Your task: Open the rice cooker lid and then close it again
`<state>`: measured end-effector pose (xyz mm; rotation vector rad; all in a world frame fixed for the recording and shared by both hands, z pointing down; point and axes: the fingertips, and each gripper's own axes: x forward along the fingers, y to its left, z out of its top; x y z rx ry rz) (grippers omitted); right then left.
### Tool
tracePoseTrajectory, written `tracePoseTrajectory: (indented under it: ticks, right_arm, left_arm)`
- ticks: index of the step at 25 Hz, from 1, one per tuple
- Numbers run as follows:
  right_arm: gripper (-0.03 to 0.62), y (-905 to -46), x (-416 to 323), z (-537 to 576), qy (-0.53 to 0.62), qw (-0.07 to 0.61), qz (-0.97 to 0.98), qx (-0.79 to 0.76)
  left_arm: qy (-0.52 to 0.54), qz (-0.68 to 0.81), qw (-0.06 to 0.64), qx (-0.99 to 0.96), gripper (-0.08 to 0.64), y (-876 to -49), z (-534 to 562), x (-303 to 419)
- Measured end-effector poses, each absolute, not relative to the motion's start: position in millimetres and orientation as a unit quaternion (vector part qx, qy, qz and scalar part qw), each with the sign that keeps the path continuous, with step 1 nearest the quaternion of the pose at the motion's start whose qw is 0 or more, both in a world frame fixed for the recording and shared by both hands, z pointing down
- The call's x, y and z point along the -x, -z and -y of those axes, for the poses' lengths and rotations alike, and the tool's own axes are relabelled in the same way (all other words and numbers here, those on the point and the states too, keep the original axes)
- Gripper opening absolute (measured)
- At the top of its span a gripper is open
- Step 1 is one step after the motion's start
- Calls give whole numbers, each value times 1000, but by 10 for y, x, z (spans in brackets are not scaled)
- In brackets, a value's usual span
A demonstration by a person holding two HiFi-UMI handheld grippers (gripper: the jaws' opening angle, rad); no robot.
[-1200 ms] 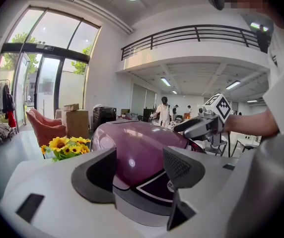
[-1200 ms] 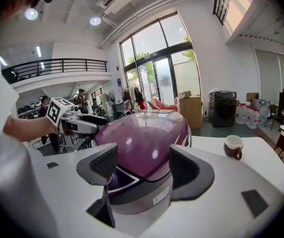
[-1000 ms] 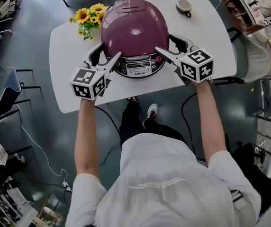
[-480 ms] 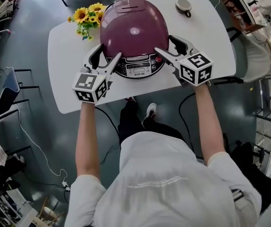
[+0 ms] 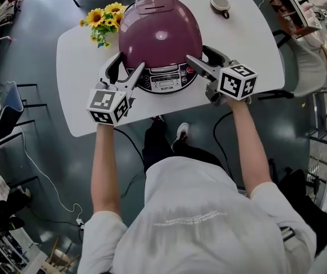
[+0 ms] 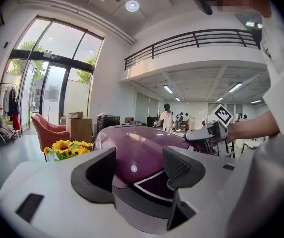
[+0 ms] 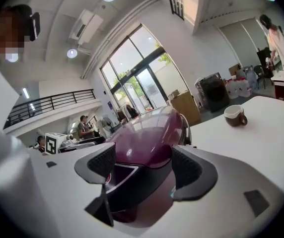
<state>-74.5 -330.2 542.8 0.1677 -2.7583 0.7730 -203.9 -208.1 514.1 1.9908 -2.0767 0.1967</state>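
Grey floor and a tall glass-fronted hall lie around the white desk (image 5: 243, 44), and we stand at its near edge. Our left tool (image 5: 131, 60) has its jaws spread wide. They frame the near-left corner of the rice cooker (image 5: 160, 30), and neither pad presses on it. Our right tool (image 5: 196, 52) mirrors this at the near-right corner. Its jaws are opening, with the cooker's dark lower body showing between them, and we see no grip there either. So both tools are empty and flank the front of the cooker, about equally near to it.

The cooker sits mid-desk directly ahead of us, between the 2 tools. Its purple lid (image 5: 162, 39) is down, and the control panel (image 5: 164, 80) faces us. The vent plate is at the far end, so we judge the hinge to be on the far side. The lid's long axis then runs away from us, and it should swing up and back from the near edge.

That is the relation the next move depends on: the release and the lifting edge lie between the tools, just above the panel. The right tool's inner jaw ends just beside the panel's red button — slightly the closer candidate, we think.

Sunflowers (image 5: 103, 19) stand at the cooker's far left and a cup (image 5: 220, 5) at its far right — both well clear of the lid's swing.
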Motion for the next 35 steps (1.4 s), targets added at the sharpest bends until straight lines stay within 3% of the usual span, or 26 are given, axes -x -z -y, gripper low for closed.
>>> tracePoseTrajectory:
  ticks: [12, 17, 21, 25, 32, 35]
  right_arm:
    - [342, -5383, 747, 3325, -197, 160, 965, -63]
    - [267, -5112, 567, 3428, -138, 163, 973, -84]
    - [239, -4963, 350, 3563, -112, 160, 974, -113]
    - [164, -4849, 191, 3554, -81, 161, 975, -129]
    - [60, -4543, 66, 3346, -52, 142, 981, -124]
    - [48, -4342, 128, 3231, -34, 117, 984, -130]
  left_arm:
    - [-67, 710, 135, -687, 302, -5170, 2094, 2061]
    - [-48, 705, 185, -683, 298, -5134, 2048, 2035]
    - [-40, 705, 200, -679, 249, -5057, 1977, 1907]
    - [-60, 710, 193, -675, 232, -5012, 1860, 1787]
    - [-45, 739, 170, -651, 112, -4740, 1659, 1872]
    - [-51, 746, 137, -650, 55, -4512, 1604, 1942]
